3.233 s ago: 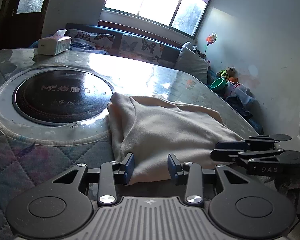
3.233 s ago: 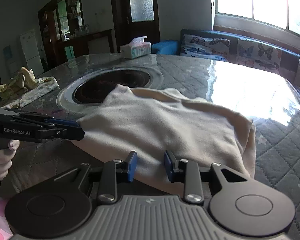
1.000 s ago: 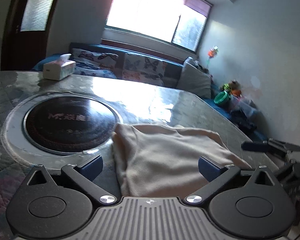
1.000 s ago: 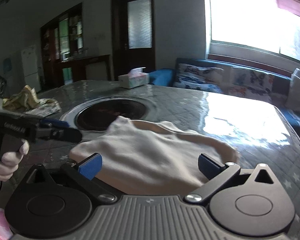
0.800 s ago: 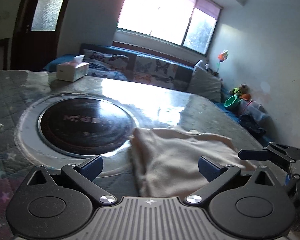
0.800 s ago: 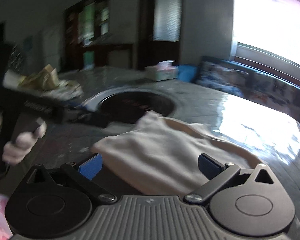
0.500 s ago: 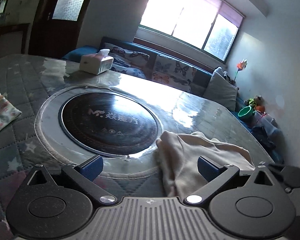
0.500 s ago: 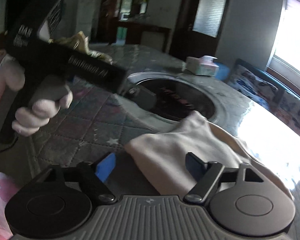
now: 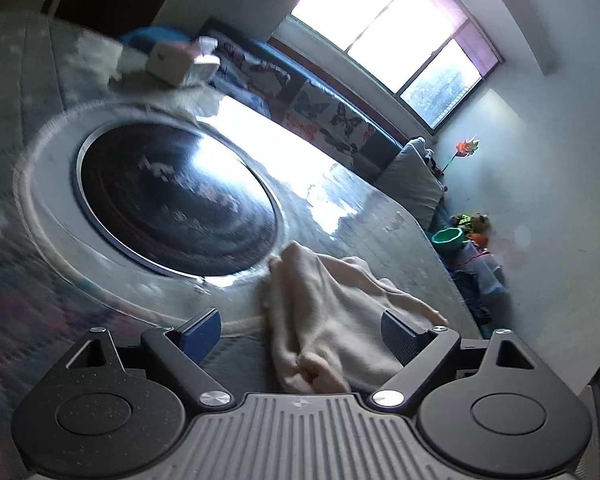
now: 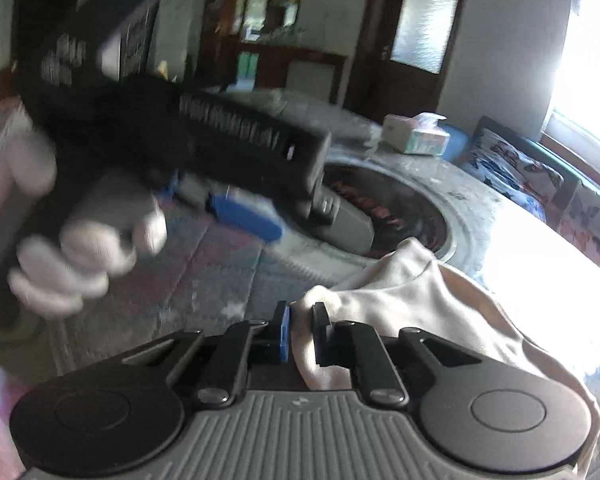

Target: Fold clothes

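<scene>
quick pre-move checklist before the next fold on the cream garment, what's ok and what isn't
1. Right gripper has cloth: ok. Its jaws have just been closing and now pinch a bunched edge of the cream garment.
2. Left gripper has cloth: not ok. Its jaws have just been narrowing but stand wide, with the garment's near end between them and the pads not pressing on it.
3. Garment clear of the round black cooktop: cannot tell; its far corner lies at the cooktop's rim.
4. Garment flat: not ok, it is rumpled and bunched.
5. Tissue box out of the way: ok, it sits across the table.
</scene>
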Tool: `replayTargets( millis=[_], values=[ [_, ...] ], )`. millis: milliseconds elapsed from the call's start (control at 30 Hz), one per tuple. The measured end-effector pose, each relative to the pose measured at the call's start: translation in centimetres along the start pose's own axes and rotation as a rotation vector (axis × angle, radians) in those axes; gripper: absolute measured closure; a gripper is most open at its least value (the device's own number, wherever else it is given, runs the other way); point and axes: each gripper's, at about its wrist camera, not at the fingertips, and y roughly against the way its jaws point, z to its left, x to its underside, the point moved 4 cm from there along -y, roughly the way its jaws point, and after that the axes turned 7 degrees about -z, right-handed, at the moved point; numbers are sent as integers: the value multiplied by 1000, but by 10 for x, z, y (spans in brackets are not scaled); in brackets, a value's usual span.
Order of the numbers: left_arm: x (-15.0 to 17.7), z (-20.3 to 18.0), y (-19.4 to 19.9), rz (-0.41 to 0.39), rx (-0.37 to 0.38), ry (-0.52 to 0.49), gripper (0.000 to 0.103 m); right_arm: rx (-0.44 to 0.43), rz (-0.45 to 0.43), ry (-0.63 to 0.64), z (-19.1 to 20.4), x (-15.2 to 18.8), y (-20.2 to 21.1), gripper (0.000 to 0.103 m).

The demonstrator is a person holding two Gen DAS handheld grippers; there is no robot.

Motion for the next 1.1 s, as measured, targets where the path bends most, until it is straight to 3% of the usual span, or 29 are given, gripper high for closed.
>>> replayTargets(
  millis=[233,400,467,600,800,867,1100],
  values=[
    [0,-2,-34,93,23,122,15,-13,-78,-139,-26,-15,23,93],
    [0,-2,-56,134,45,185,24,-29,-101,-163,-31,-13,29,93],
    [-1,-2,-61,144,51,204,31,-46,-104,-170,-30,-11,31,94],
    [3,5,-71,181,41,242,76,-72,-104,-180,-28,-6,30,93],
    [5,9,-70,176,28,230,85,-76,-112,-231,-41,7,42,82],
    [5,8,-69,174,25,226,85,-50,-119,-270,-53,13,52,80],
    [7,3,-71,170,7,205,85,181,-103,-418,-126,50,80,71]
  ],
)
